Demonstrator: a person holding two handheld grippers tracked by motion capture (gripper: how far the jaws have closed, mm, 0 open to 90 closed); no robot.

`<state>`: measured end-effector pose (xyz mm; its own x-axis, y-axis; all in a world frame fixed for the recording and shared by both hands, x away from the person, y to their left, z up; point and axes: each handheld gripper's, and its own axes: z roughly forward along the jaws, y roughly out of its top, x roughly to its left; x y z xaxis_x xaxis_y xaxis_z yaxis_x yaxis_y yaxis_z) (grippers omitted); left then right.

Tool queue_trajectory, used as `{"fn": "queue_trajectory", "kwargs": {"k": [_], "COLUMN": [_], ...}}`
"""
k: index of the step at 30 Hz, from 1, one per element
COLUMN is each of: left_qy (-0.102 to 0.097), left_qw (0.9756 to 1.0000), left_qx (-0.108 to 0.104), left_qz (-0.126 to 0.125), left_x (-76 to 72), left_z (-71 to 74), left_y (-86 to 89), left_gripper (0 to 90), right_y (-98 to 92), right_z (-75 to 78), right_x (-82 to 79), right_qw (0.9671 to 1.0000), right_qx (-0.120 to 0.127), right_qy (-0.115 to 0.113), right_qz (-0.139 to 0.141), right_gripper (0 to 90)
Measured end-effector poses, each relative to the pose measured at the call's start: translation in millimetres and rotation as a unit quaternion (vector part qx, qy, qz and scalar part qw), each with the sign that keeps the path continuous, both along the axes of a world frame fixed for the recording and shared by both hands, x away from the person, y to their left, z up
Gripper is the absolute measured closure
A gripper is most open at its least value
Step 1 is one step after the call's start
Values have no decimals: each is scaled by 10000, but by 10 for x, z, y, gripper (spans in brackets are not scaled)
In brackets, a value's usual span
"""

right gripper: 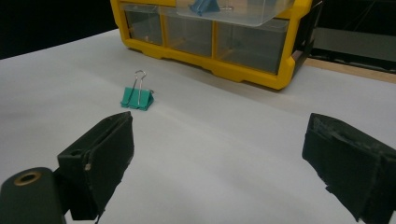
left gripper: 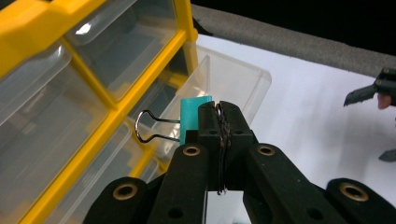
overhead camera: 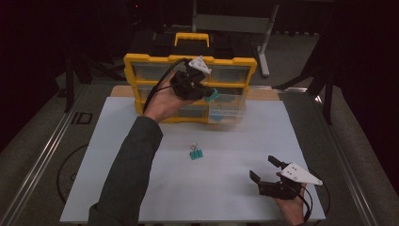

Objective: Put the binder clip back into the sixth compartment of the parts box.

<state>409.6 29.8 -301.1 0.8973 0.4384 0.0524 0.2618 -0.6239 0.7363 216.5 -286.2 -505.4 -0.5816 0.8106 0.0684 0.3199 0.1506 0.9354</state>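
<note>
Above the pulled-out clear plastic drawer (left gripper: 233, 79) of the yellow-framed organiser cabinet (overhead camera: 141, 61), the left gripper (left gripper: 219, 109) clenches a teal binder clip (left gripper: 194, 112), seemingly by one wire handle. A second teal binder clip (overhead camera: 195, 153) lies mid-table; the right gripper (overhead camera: 263, 169) gapes, empty.

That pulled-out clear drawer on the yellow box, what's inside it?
The open drawer holds one blue binder clip, seen through its clear wall. The left tongs grip a teal clip just above the drawer. The drawer's back end sits inside the yellow organizer, hidden.
</note>
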Motion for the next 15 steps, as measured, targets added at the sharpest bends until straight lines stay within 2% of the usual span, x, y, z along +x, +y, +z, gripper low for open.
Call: {"fn": "queue_trajectory", "kwargs": {"k": [8,15], "left_qy": [32,96], "left_qw": [10000,9999], "left_qx": [54,84], "left_qz": [-45,-57], "left_x": [43,88], "left_z": [-47,-108], "left_y": [-197,-295], "left_gripper": [894,893], "right_y": [-8,-14], "right_z": [-1,1], "right_x": [3,3], "right_qw": [10000,10000], "right_qx": [11,28], "right_qy": [-14,-13], "right_qz": [-1,-4], "right_gripper": [86,87]}}
